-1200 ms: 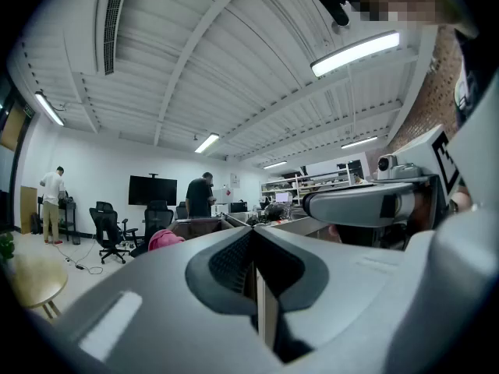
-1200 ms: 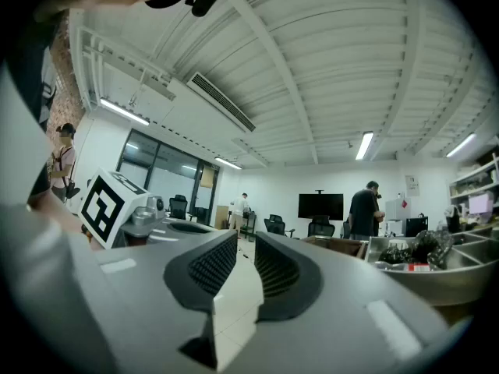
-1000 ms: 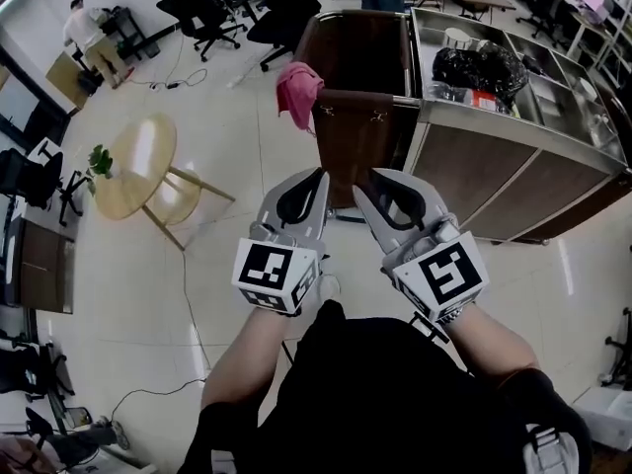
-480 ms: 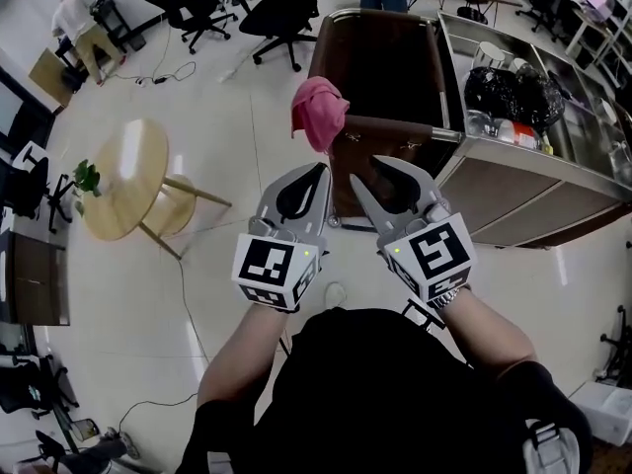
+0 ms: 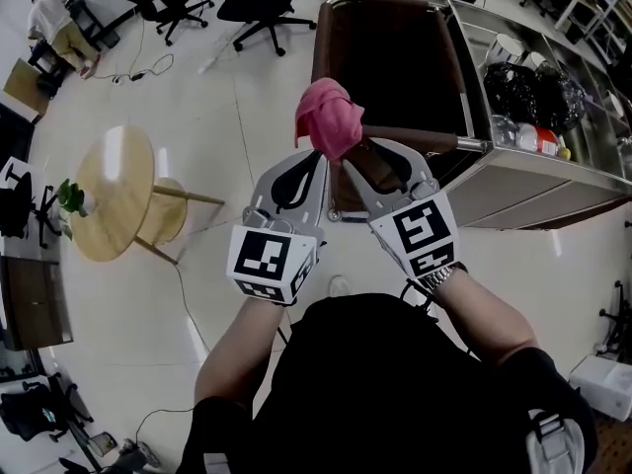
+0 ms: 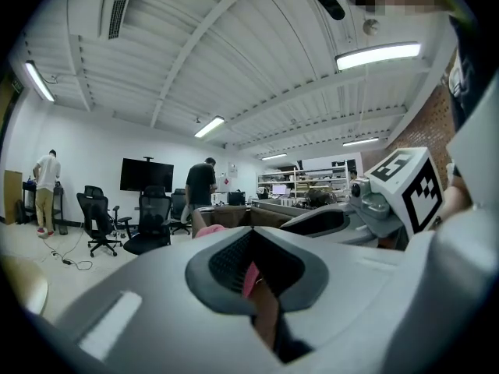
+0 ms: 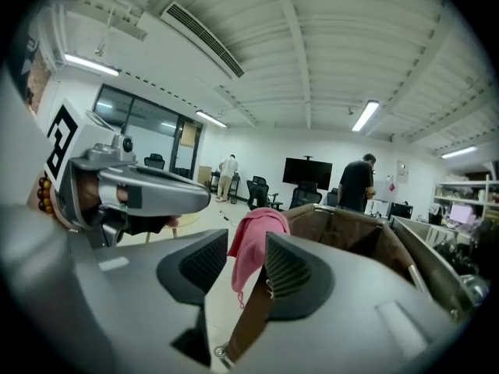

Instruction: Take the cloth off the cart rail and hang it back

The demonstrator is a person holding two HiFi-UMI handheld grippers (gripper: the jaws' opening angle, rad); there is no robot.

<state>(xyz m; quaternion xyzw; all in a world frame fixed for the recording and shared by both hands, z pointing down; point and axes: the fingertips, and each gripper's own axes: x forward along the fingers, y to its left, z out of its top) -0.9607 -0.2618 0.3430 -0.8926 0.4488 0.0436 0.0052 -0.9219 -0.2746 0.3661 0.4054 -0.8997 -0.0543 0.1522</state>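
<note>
Head view: pink cloth [image 5: 329, 117] drapes the cart rail [image 5: 420, 138] at upper centre, round table [image 5: 114, 191] at left; left gripper view: left claw [image 6: 251, 236] closed, empty, hiding most of the cloth; right gripper view: right claw [image 7: 246, 240], jaws just opened wider, frames the cloth untouched.

The cloth [image 5: 329, 117] is looking like soft pink fabric, matt and crumpled. The rail [image 5: 420, 138] is showing a smooth brown finish. The cart [image 5: 390, 52] is showing a dull brown fabric lining inside a shiny metal frame. The floor [image 5: 247, 117] is gleaming as glossy pale tile, throwing back the lamps. The round table [image 5: 114, 186] is showing smooth, light wood with a slight sheen. The bags [image 5: 533, 82] are glinting like thin black plastic. The person's shirt [image 5: 395, 383] is looking like matt black cloth.
</note>
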